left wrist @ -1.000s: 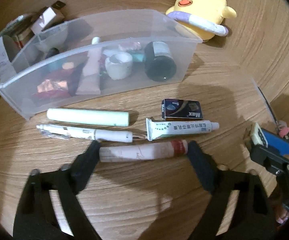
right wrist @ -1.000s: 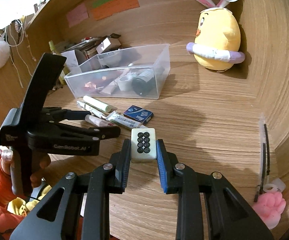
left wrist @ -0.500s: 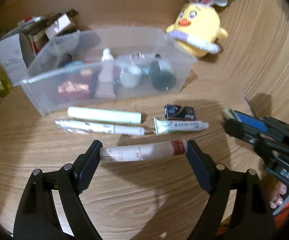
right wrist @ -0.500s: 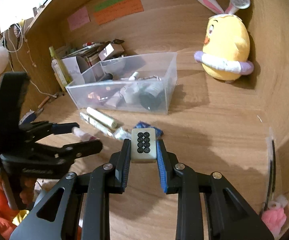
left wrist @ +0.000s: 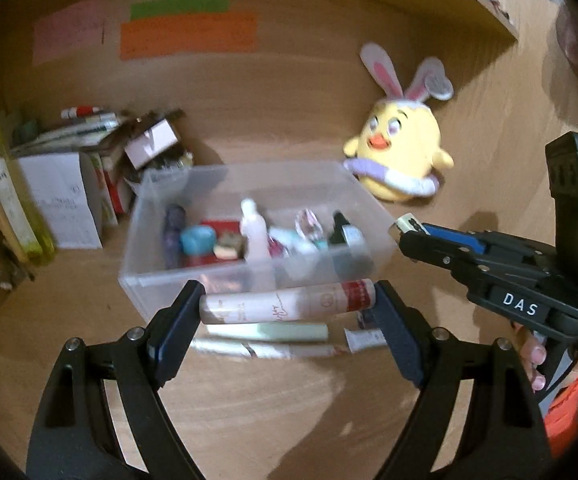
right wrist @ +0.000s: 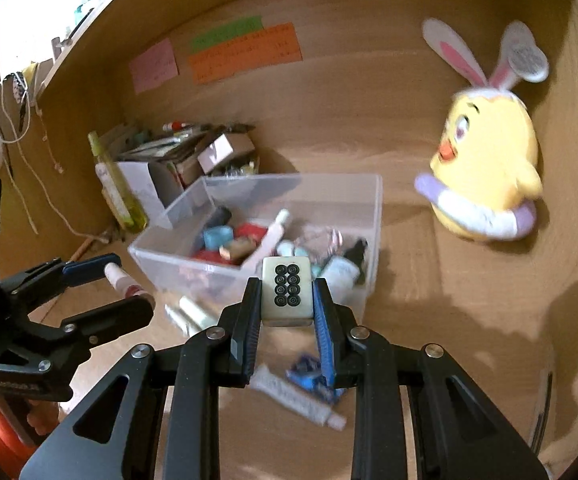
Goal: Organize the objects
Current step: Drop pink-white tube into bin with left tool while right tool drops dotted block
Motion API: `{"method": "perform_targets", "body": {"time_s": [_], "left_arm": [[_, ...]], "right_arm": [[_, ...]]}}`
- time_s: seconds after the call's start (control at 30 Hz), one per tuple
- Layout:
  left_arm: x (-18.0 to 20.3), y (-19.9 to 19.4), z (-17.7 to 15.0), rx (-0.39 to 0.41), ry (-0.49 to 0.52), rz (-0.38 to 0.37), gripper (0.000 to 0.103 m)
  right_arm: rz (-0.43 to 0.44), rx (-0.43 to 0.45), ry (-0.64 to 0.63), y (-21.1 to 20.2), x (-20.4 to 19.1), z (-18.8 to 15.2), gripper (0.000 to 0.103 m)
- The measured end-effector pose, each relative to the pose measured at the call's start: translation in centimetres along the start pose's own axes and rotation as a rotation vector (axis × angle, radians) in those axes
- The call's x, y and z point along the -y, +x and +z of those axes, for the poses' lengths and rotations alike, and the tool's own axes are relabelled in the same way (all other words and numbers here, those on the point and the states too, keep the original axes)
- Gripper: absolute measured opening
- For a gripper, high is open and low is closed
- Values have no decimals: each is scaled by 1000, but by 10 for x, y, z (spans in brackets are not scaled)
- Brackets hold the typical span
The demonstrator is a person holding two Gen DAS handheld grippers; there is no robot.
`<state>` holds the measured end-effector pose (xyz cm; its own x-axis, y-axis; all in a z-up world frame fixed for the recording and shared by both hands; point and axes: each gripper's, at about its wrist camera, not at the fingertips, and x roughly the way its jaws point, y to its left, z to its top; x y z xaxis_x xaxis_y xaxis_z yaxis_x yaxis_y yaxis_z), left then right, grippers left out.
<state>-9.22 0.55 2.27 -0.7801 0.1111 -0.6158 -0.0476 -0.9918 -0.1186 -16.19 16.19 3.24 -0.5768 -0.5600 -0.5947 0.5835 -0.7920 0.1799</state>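
Note:
My left gripper (left wrist: 289, 308) is shut on a white tube with a red band (left wrist: 273, 306), gripped end to end and lifted just in front of the clear plastic bin (left wrist: 245, 168). My right gripper (right wrist: 287, 300) is shut on a cream mahjong tile with black circles (right wrist: 287, 292) and hovers at the bin's (right wrist: 297, 178) near right corner. In the left wrist view, the right gripper (left wrist: 409, 234) with the tile (left wrist: 407, 223) is beside the bin's right wall. On the desk lie a pale green tube (left wrist: 269, 331), a white pen (left wrist: 265, 349), a white tube (right wrist: 293, 396) and a blue box (right wrist: 309, 376).
The bin holds several small bottles and jars. A yellow chick plush (right wrist: 489, 168) sits at the back right against the wooden wall. Boxes, papers and a green bottle (left wrist: 49, 184) crowd the back left corner. Sticky notes (left wrist: 189, 32) hang on the back wall.
Both grippers rose and moved closer to the bin. The left one lifted the white-and-red tube off the desk. The right one still grips the tile.

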Motion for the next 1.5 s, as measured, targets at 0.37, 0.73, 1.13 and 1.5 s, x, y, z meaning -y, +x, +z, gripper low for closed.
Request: {"method": "perform_targets", "body": {"time_s": [0.37, 0.73, 1.13, 1.5], "left_arm": [[-36, 54, 33, -98, -30, 17, 84], [-45, 98, 36, -201, -27, -5, 84], [-46, 75, 34, -172, -14, -23, 91], [-32, 32, -4, -159, 60, -27, 95]], "right_arm": [[-17, -93, -35, 59, -8, 42, 22], [-57, -237, -83, 118, -5, 33, 22], [-51, -206, -85, 98, -6, 35, 38], [-52, -119, -134, 27, -7, 4, 47]]}}
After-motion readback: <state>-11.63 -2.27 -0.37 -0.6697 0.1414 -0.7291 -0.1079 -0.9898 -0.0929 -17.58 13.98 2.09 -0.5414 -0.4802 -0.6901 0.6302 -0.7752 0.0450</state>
